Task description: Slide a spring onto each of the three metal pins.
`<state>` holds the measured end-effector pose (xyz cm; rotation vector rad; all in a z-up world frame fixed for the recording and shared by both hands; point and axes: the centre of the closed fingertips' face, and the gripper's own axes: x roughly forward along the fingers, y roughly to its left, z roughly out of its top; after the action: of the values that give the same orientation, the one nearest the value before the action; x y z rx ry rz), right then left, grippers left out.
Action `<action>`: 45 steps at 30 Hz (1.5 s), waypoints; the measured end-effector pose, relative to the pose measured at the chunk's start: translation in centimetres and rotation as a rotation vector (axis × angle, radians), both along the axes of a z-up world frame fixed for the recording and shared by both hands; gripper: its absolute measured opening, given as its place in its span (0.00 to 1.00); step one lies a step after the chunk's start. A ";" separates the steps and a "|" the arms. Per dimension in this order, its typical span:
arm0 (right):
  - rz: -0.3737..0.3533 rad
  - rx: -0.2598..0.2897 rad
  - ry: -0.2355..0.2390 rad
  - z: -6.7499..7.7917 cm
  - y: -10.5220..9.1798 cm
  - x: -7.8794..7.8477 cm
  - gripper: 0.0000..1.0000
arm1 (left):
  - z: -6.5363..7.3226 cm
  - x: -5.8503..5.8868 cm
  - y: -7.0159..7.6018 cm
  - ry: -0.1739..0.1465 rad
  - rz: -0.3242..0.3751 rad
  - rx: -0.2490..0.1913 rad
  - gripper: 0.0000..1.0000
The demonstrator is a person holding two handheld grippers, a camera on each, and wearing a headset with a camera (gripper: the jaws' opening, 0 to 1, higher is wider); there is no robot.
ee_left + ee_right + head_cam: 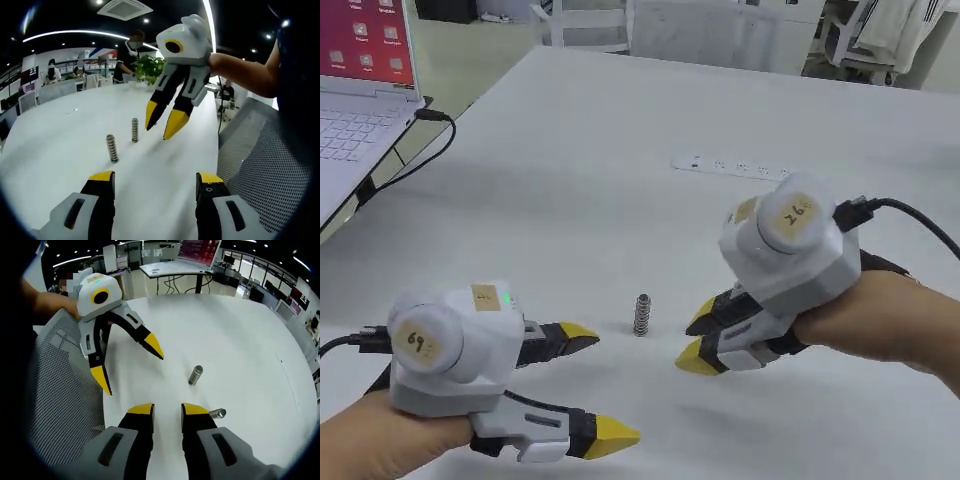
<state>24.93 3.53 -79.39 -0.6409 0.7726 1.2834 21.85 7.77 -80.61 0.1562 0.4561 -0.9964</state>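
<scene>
Two pins seem done: one sprung pin (642, 315) is standing on the worktop (580, 170) between the grippers, a second sprung pin (217, 413) is sitting just beside the right gripper (690, 345) with its narrowly parted, empty fingers (142, 412), and the left gripper (608, 385) is hovering wide open and empty, so fetching the third spring is likely coming next

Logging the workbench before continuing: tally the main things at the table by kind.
Springs: 2
Grippers: 2 (left gripper, right gripper)
Laptop: 1
Power strip: 1
Total: 6
</scene>
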 end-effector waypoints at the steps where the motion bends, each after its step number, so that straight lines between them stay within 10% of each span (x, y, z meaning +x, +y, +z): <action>1: -0.008 0.011 0.003 0.0 -0.1 -0.1 0.20 | 0.0 0.0 0.0 0.001 0.001 -0.002 0.61; 45: -0.358 0.201 0.004 0.0 -12.4 -0.3 0.26 | -0.2 -0.3 -0.1 0.030 -0.004 -0.011 0.62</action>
<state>24.64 -8.92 -79.40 -0.3203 0.7139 1.0164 21.56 7.67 -80.76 0.1324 0.4783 -1.0057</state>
